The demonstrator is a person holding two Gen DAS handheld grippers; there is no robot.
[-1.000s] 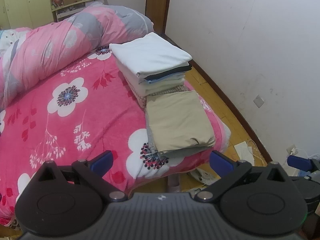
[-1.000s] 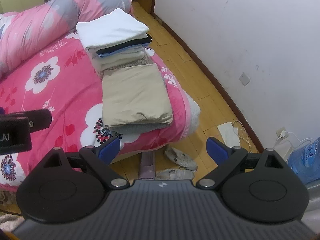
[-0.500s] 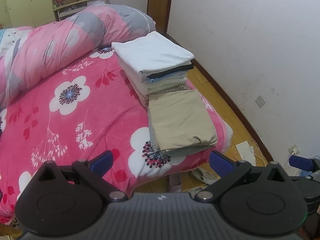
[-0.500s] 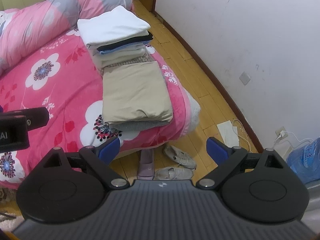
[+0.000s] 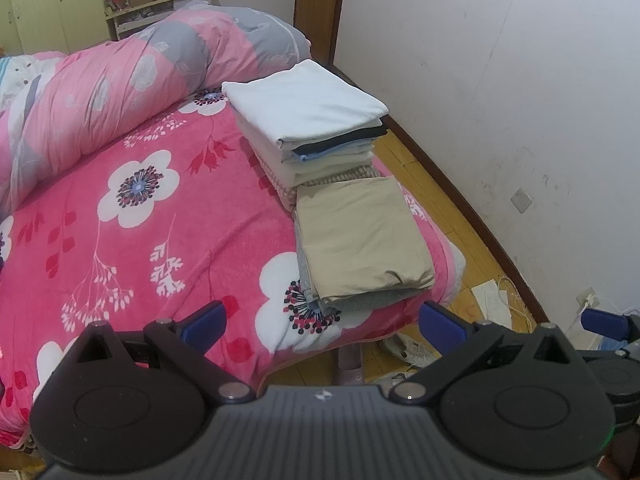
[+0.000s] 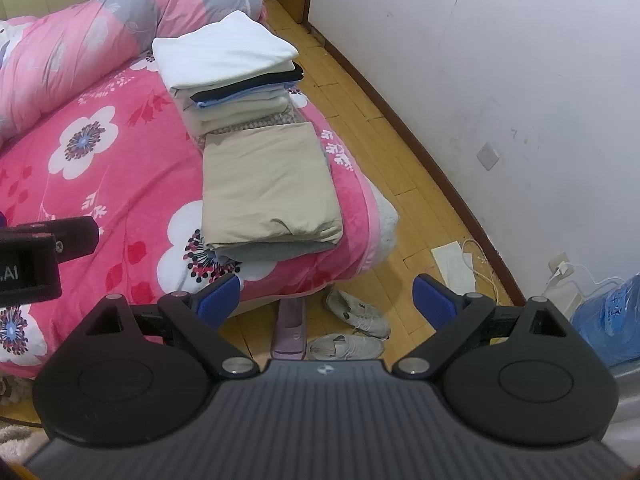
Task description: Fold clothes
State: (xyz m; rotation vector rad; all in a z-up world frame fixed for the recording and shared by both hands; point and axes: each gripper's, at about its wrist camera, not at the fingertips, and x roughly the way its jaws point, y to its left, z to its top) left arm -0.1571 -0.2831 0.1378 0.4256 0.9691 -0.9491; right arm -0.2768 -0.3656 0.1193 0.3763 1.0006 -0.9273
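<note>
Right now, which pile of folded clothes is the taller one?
The taller pile is the one with the white piece on top, farther from the grippers. The beige-topped pile near the bed's corner is much lower, just a few layers.

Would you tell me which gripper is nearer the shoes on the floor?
Right. The right gripper hangs open just above the shoes; the left gripper, also open, sits over the bed's edge, farther left.
</note>
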